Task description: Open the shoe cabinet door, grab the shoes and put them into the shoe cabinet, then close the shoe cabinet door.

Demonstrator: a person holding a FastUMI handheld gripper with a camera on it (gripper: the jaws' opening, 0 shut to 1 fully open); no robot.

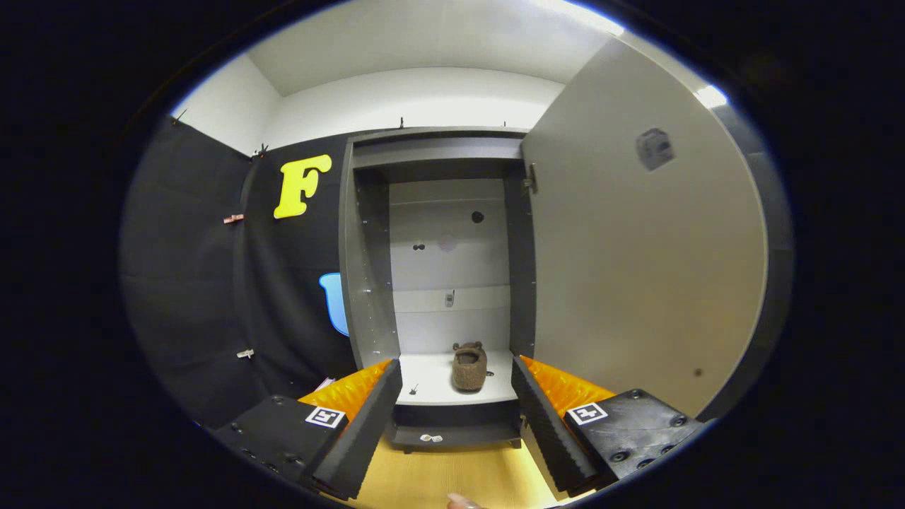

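Gripper [456, 424] facing the open cabinet [368, 283], fingers spread wide and holding nothing. The shoe [469, 367] already sits on the cabinet's bottom shelf [428, 378], straight ahead of and beyond the fingertips, its long axis running front to back, heel end (apparently) toward the back panel. The remaining step, by this reading, is closing the door [636, 276] — which stands swung out to the right, hinged on the cabinet's right side, its free edge nearer the gripper than the hinge. The door therefore lies right of the right finger [548, 431], well apart from it. Bare floor [452, 474] between fingers and cabinet base leaves room to shift right and get behind the panel; the wall cloth [205, 297] bounds the left side.
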